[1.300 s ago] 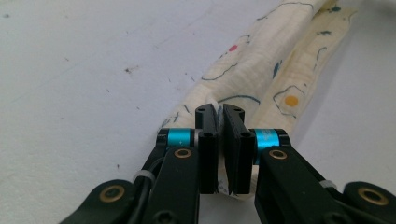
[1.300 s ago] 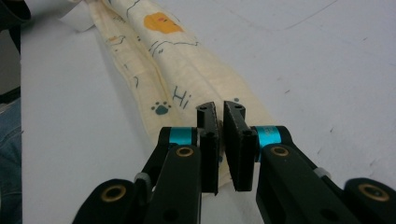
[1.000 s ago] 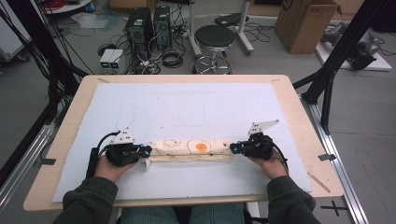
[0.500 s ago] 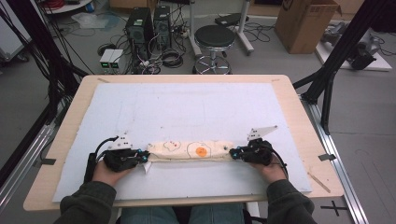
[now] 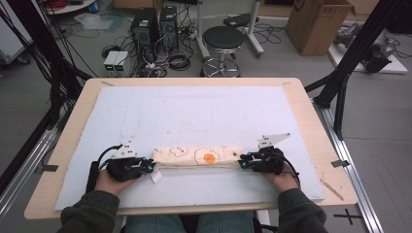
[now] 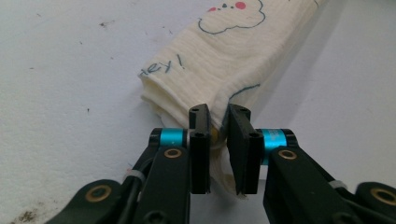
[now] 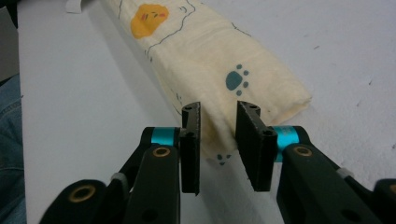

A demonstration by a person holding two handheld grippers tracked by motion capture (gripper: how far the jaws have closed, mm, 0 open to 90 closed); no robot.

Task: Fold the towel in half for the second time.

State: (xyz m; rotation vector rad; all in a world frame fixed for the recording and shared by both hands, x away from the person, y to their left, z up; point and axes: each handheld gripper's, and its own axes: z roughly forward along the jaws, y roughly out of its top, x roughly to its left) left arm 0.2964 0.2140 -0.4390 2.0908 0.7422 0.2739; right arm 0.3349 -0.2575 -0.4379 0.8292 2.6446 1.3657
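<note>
- Left gripper (image 6: pixel 218 140): jaws have just been opening at the near-left end of the folded cloth (image 5: pixel 198 156); a corner sits loosely between them.
- Right gripper (image 7: pixel 218 144): likewise parted, cloth edge released.
- The cloth is laid lower on the white mat (image 5: pixel 194 111) than before; the fold is judged complete.

crinkled, matt cotton-like cloth (image 5: pixel 199 157) on a scuffed, perhaps foam white mat (image 5: pixel 194 111)

Black tongs (image 6: pixel 218 140) with cyan collars, brass screws and trailing black cables; dark olive sleeves (image 5: pixel 92 213).
</note>
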